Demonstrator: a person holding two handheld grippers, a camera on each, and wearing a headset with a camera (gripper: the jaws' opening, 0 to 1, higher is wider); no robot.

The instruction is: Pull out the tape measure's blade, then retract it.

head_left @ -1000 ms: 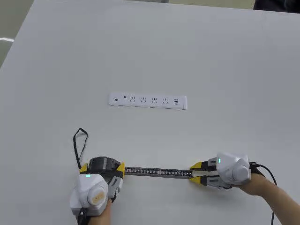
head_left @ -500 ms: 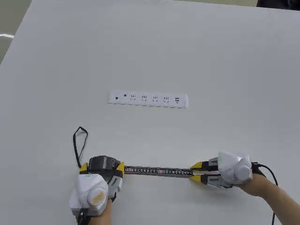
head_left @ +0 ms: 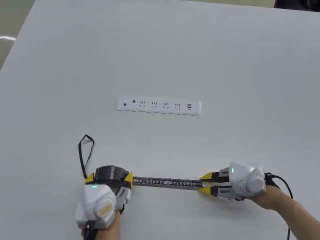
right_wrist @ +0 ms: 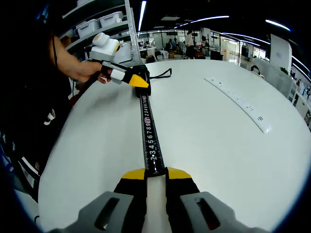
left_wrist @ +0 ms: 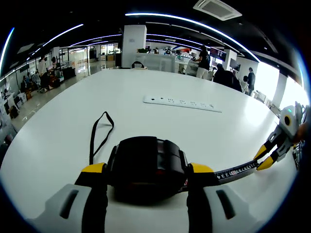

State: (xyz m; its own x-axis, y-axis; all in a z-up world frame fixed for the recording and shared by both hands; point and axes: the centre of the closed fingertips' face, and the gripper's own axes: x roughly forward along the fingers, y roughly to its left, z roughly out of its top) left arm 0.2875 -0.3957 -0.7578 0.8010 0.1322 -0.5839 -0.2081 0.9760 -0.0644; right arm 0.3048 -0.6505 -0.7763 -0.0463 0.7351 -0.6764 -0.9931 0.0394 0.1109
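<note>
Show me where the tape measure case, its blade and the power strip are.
tape measure case (left_wrist: 146, 165), left gripper view, black top face.
blade (right_wrist: 149, 136), right gripper view, printed numbers.
power strip (head_left: 158, 105), head view, middle sockets.

Open-plan office around a white table (head_left: 225, 60).
Seen past the left gripper: ceiling light strips (left_wrist: 155, 15) at 12 o'clock, white pillar (left_wrist: 133, 41) at 11, bright windows (left_wrist: 291, 92) at 3.

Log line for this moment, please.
left hand-held gripper: clamps tape measure case | right hand-held gripper: clamps blade end | blade: extended along table
</note>
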